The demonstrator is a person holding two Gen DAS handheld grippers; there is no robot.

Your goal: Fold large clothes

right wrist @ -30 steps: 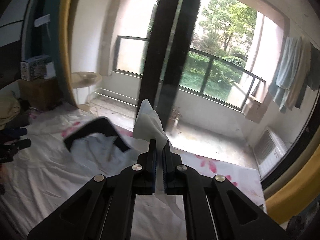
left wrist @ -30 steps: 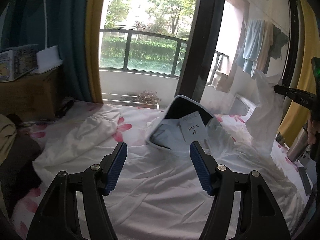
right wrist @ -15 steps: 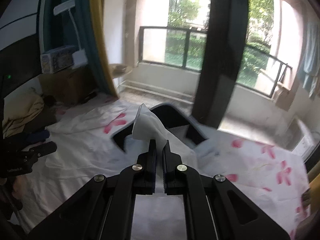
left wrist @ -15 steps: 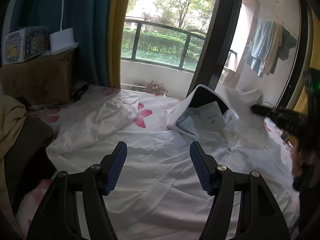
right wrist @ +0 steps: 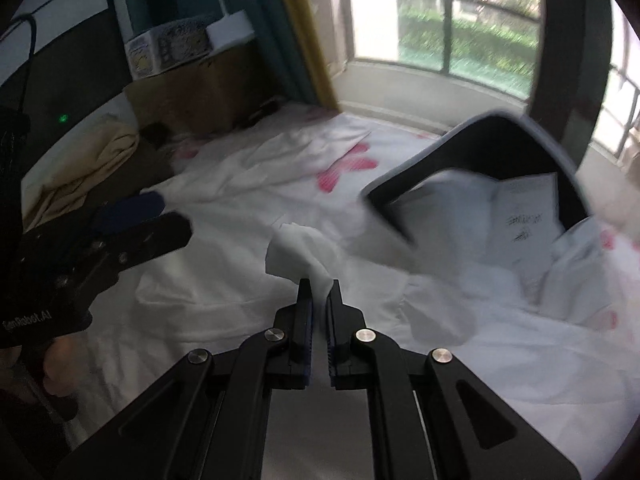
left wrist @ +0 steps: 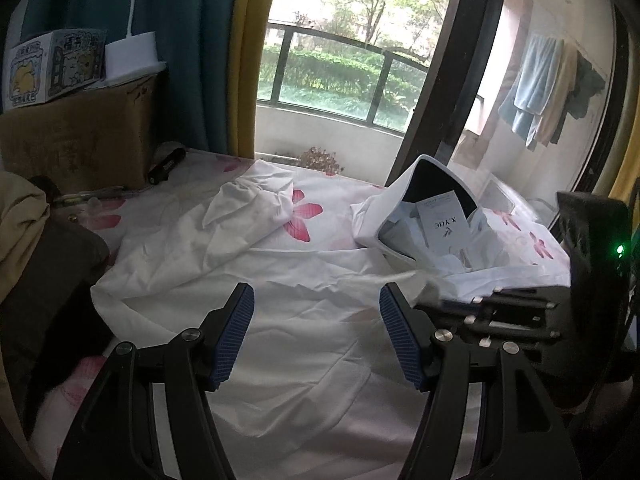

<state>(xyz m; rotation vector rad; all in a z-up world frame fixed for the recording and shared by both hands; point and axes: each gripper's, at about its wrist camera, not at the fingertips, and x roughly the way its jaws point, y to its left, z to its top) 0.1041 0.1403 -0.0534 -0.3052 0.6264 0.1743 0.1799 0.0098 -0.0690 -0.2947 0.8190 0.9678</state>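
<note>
A large white shirt [left wrist: 304,344] lies spread on the flowered bed sheet [left wrist: 308,224], its stiff collar [left wrist: 436,200] with a paper tag standing up at the back right. My left gripper [left wrist: 316,336] is open and empty just above the shirt's body. My right gripper [right wrist: 319,300] is shut on a bunched piece of the shirt's white cloth [right wrist: 300,252] and holds it low over the shirt. It shows at the right of the left wrist view [left wrist: 500,312]. The collar [right wrist: 480,168] is to its right; the left gripper [right wrist: 120,236] to its left.
A cardboard box [left wrist: 80,132] with a printed carton on top stands at the bed's far left. Tan and dark clothes [left wrist: 24,240] are piled at the left edge. A glass balcony door [left wrist: 340,72] is behind the bed. A dark object [left wrist: 166,166] lies near the box.
My right gripper has swung down and left with the white cloth, from high near the window to low over the shirt beside the left gripper. The left gripper stays open.
</note>
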